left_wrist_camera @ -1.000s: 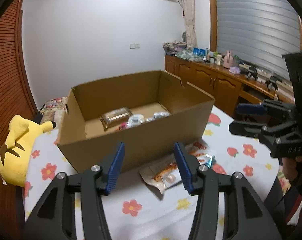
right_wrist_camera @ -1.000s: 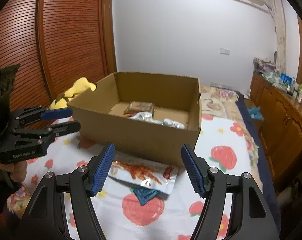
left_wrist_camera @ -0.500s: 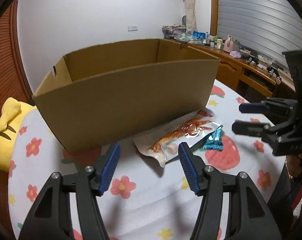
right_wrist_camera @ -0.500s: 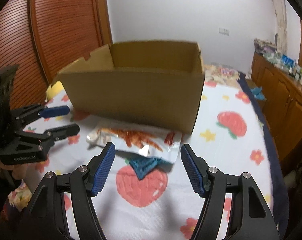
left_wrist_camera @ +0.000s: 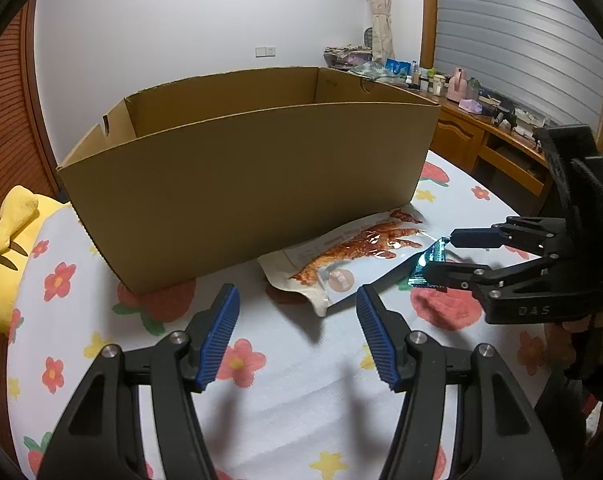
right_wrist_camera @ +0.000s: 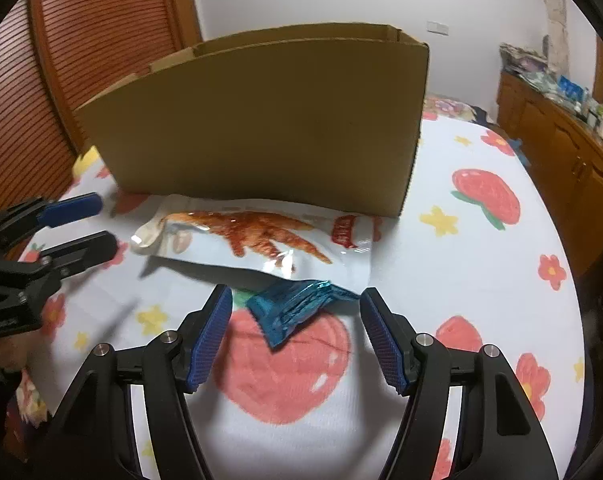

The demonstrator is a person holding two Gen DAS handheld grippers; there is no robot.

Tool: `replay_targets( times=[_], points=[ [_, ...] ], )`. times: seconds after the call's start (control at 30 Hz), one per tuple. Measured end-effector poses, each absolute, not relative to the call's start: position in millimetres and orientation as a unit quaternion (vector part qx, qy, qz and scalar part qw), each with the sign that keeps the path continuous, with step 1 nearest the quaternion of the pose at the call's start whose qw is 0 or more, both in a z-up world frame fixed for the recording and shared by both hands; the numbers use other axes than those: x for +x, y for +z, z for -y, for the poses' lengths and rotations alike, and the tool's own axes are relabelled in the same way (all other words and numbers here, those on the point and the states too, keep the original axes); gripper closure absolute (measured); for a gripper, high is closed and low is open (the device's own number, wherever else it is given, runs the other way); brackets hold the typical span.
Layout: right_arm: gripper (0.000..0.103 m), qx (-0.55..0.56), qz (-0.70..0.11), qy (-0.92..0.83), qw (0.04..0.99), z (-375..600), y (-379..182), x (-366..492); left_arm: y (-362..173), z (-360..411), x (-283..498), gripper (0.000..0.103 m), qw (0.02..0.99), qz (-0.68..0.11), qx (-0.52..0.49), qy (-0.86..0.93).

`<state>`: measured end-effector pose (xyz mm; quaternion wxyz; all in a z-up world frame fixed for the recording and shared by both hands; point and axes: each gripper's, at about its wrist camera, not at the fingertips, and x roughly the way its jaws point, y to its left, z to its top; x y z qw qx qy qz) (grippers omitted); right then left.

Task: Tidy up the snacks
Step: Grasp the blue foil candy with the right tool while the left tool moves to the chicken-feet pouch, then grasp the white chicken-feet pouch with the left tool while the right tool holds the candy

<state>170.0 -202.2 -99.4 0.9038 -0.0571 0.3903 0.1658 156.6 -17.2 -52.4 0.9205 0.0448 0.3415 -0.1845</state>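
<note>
Step in hand: the person is bringing both claws down onto the two snacks lying loose in front of the cardboard box (right_wrist_camera: 261, 120), apparently to pick them up for loading
Right gripper (right_wrist_camera: 295, 336): it is standing with jaws apart and nothing clamped; the pads are not pressing on anything
Blue packet (right_wrist_camera: 297, 306): it is lying just ahead of the right claw, between the lines of its two fingers and slightly beyond their tips, on the strawberry-print cloth (right_wrist_camera: 461, 280); one corner is tucked under the near edge of the white pouch
Left gripper (left_wrist_camera: 297, 336): its jaws have just been opening and are standing apart with only bare cloth between them
White pouch (left_wrist_camera: 353, 256): it is lying ahead of the left claw and off to its right, flat against the foot of the box wall; its nearest corner is close to the right finger (left_wrist_camera: 375, 336) but apart from it
Box position: it is standing directly beyond both claws, open top facing up, contents hidden from both views
Next move, right claw: judged to need a short advance until the packet sits fully between the pads, then a closing squeeze across the crinkled foil
Next move, left claw: judged to need a shift to its right before closing on the pouch edge
Risk: lifting the packet is likely to drag the pouch lying over it
</note>
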Motion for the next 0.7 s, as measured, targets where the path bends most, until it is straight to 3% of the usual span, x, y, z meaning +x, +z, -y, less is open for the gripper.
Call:
replay_targets(
  times=[0.2, 0.47, 0.7],
  points=[
    [0.038, -0.06, -0.4, 0.141, 0.904, 203, -107, 175, -53, 19, 155, 0.042, 0.92, -0.341, 0.046, -0.188],
    [0.074, -0.07, -0.4, 0.136, 0.904, 217, -105, 171, -49, 33, 159, 0.042, 0.917, -0.339, 0.062, -0.201],
    [0.082, -0.074, -0.394, 0.127, 0.907, 239, -102, 161, -47, 54, 173, 0.041, 0.905, -0.343, 0.091, -0.234]
  ],
)
